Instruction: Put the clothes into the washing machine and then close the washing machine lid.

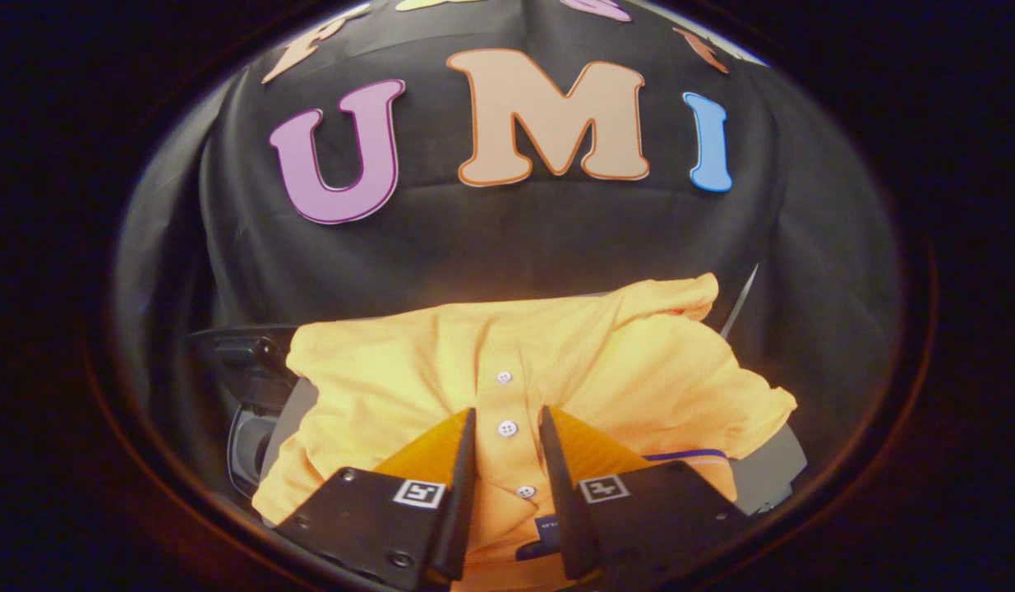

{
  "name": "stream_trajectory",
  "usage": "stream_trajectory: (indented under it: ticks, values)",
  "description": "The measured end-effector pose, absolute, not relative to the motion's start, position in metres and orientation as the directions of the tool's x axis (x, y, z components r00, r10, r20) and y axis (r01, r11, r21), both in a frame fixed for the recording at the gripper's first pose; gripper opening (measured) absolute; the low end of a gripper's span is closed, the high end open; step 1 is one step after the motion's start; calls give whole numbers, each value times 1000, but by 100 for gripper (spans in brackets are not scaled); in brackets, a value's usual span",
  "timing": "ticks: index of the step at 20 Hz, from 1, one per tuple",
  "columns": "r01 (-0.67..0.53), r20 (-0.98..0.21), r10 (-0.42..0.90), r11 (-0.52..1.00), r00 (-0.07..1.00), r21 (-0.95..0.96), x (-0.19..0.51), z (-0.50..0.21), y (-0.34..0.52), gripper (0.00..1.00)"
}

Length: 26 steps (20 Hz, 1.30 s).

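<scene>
Both fingers of the claw [507,432] rise from the bottom centre of the frame, set narrow, with the buttoned placket of a yellow shirt [556,362] running up between them. Whether the fingers actually press the cloth or merely straddle it cannot be told for sure; the fabric sits in the gap and looks lightly pinched.

The shirt spreads across the lower middle of the frame, crumpled, with one sleeve trailing toward the lower right and a fold pushed up at upper right. A dark collar edge shows low between the fingers.

Under and around the shirt lies a grey and dark body, probably the washing machine [256,395], its dark rim showing at the lower left and a pale grey part at the lower right. Its tub is hidden by the cloth, so what lies inside cannot be told.

Judging from this, the loading step is in hand. Next the shirt must go fully below the rim, sleeves tucked, before the lid can close.
</scene>
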<state>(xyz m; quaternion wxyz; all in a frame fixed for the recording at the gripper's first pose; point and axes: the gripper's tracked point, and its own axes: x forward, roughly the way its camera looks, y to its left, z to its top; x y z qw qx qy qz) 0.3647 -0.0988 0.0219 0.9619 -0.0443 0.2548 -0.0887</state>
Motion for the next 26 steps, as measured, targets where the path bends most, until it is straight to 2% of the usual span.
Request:
stream_trajectory:
  ticks: [3,4,6,8,10,12,15,19,26]
  values:
    - [191,-489,-217,976,845,-103,363,23,-97,14]
    - [210,-491,-227,973,841,-91,364,22,-98,6]
    - [177,-504,-199,980,840,-92,360,21,-95,3]
    - [87,-506,-113,993,855,-74,361,19,-84,1]
    - [74,-505,-83,997,859,-38,365,19,-85,1]
    - [74,-467,-76,997,881,-22,364,26,-84,1]
    - [80,-368,-110,992,923,-96,366,54,-80,1]
    - [72,-315,-109,989,943,-127,361,93,-62,0]
    - [-31,-192,24,999,981,-36,372,141,29,0]
